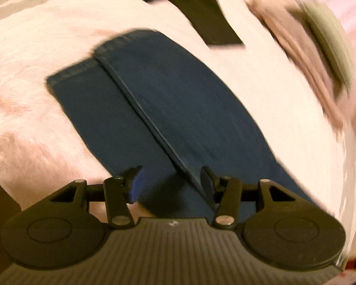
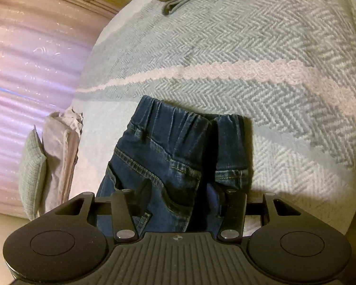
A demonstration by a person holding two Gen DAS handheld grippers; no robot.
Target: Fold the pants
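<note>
Left wrist view: jeans half-folded on the bed, both grippers straddling denim but not clamped.

The left gripper (image 1: 170, 182) stands released over the trouser legs (image 1: 154, 99), one leg lapped on the other, hems toward a black strap (image 1: 197, 7); its right finger touches the raised lap edge and, if pushed forward, could skew the stack. The picture is smeared, so exact contact is uncertain. In the right wrist view, past a pillow (image 2: 33, 171), the right gripper (image 2: 178, 197) sits spread across the bunched elastic waistband (image 2: 185, 123) on the herringbone blanket (image 2: 273, 47). Closing here may catch only one layer at the pocket, so lifting would let the rest sag and undo the fold.
</note>
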